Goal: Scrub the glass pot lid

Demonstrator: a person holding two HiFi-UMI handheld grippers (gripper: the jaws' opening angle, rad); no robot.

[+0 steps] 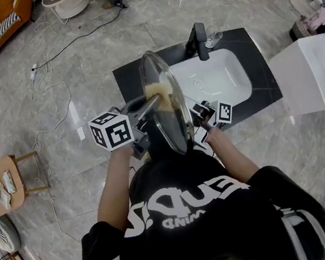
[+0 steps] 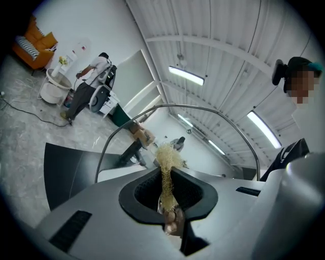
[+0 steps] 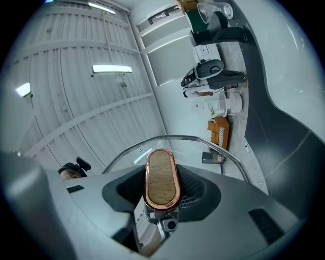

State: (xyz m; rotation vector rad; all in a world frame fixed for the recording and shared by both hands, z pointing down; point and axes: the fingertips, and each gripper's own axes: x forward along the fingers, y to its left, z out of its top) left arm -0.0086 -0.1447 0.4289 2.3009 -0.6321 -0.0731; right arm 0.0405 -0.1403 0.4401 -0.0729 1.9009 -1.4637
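Observation:
The glass pot lid (image 1: 155, 66) is held upright on its edge above the counter, in front of the person's chest. My right gripper (image 1: 202, 119) is shut on the lid's oval wooden handle (image 3: 161, 177), which has a copper rim. The lid's metal rim (image 3: 203, 139) arcs beyond the jaws. My left gripper (image 1: 147, 107) is shut on a tan fibrous scrubber (image 2: 166, 160). The scrubber (image 1: 157, 90) lies against the lid's other face. In the left gripper view the lid's rim (image 2: 177, 106) curves over the scrubber.
Past the lid a white sink basin (image 1: 218, 77) sits in a black counter (image 1: 126, 77) with a black faucet (image 1: 199, 39). A white box (image 1: 315, 71) stands to the right. A small wooden stool (image 1: 11, 181) and cables (image 1: 52, 88) are on the floor at left.

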